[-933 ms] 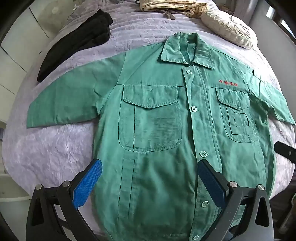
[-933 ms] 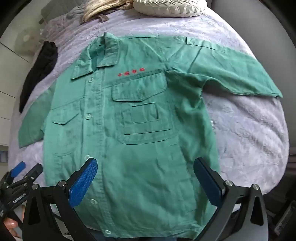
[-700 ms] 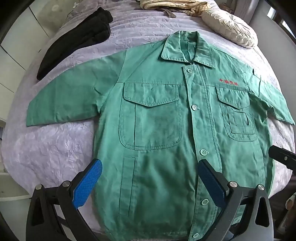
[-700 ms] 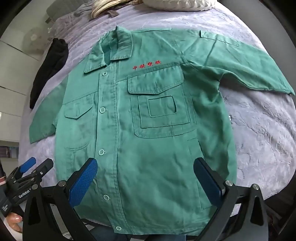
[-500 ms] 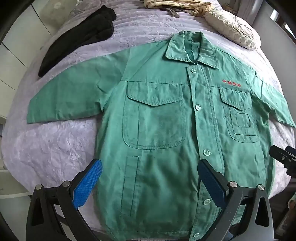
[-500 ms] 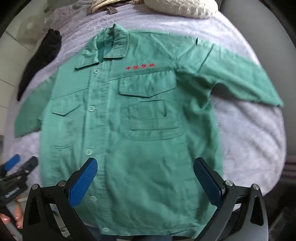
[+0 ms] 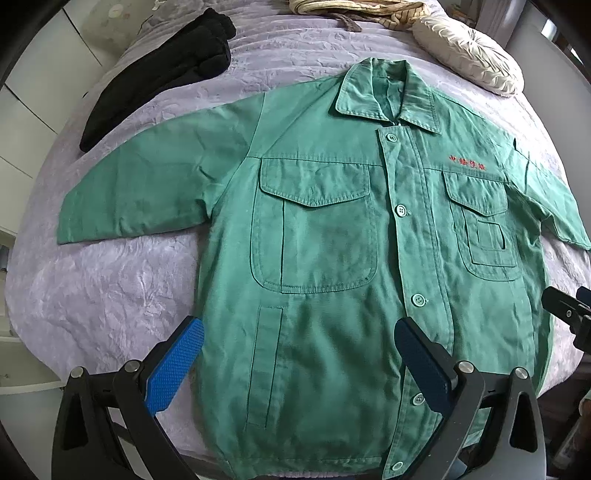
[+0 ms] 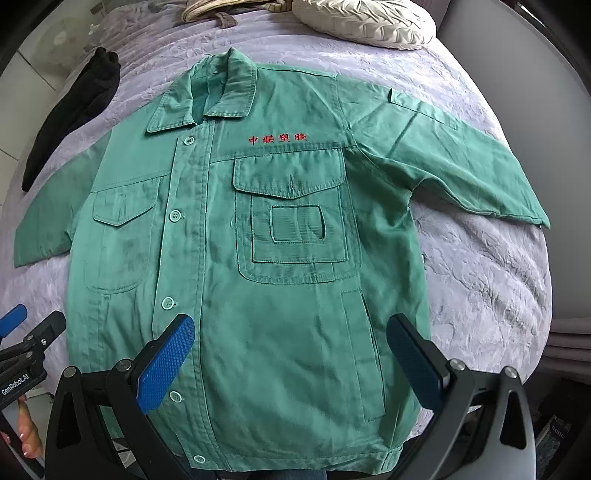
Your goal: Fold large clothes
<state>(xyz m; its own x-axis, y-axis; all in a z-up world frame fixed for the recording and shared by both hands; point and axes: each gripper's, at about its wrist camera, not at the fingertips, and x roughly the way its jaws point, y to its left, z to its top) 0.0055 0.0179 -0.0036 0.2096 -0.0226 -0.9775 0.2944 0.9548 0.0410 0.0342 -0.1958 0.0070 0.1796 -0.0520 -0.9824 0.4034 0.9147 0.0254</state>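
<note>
You've got the green work jacket (image 7: 332,258) spread flat, front up and buttoned, across the lilac bedspread (image 7: 110,295), filling the middle of both frames with its collar toward the top and its hem at the bottom edge. Your left gripper (image 7: 295,354) hovers over the lower part of the jacket, jaws spread wide and holding nothing, one blue pad (image 7: 173,369) over the jacket's left edge in the lower left of the frame, the other over the button placket. Your right gripper (image 8: 291,354) hangs the same way in its own view, jaws wide apart and empty, above the lower front panel. Both sleeves lie stretched out sideways on the bed. Red embroidered characters (image 8: 277,138) sit above the chest pocket (image 8: 291,221). In the upper left of each frame a black garment (image 7: 159,70) lies on the bedspread, apart from the jacket, and a cream pleated cushion (image 8: 362,18) rests at the top, beyond the collar. At the lower left of the right wrist view, fingertips (image 8: 27,435) show beside the left gripper's body.
</note>
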